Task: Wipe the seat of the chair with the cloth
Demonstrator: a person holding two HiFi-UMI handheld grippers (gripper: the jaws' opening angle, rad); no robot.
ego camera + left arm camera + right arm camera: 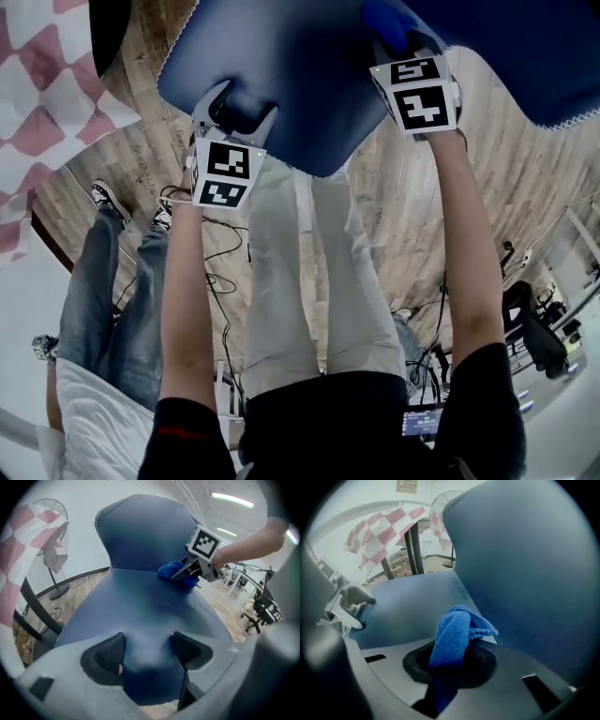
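The blue chair seat fills the top of the head view, with its backrest at the upper right. My left gripper straddles the seat's front edge; in the left gripper view the seat fills the gap between the two pads, which press on it. My right gripper is shut on a blue cloth and holds it on the back of the seat, near the backrest. In the right gripper view the cloth bunches up out of the jaws against the seat.
A red-and-white checked fabric hangs at the left on a dark stand. Another person in jeans stands close on the left. Cables lie on the wooden floor. A standing fan and office chairs are further off.
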